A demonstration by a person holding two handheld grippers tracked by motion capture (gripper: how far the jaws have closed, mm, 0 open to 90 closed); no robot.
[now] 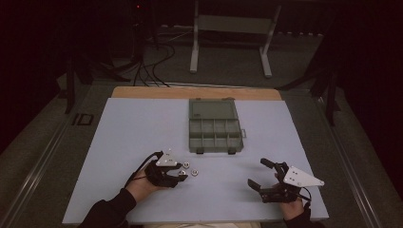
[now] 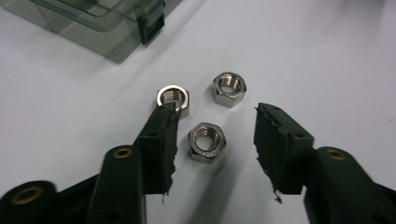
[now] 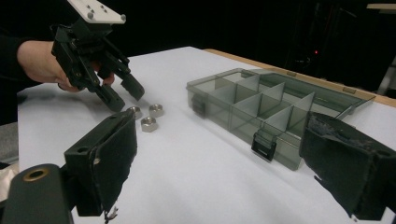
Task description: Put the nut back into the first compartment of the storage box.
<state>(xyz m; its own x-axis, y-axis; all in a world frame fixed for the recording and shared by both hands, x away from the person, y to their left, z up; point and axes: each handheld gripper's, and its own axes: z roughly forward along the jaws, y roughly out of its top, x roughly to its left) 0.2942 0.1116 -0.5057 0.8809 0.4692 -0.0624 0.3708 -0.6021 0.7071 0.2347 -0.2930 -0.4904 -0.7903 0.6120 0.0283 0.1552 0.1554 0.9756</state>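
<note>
Fingers [image 2: 154,140] of the left gripper [image 2: 212,140] stand apart around the nearest of 3 nuts [image 2: 207,142] near the tabletop's front edge — better to centre and close squarely. Right gripper [image 1: 265,176] waits open, well apart, organizer box [image 1: 214,128] beyond.
</note>
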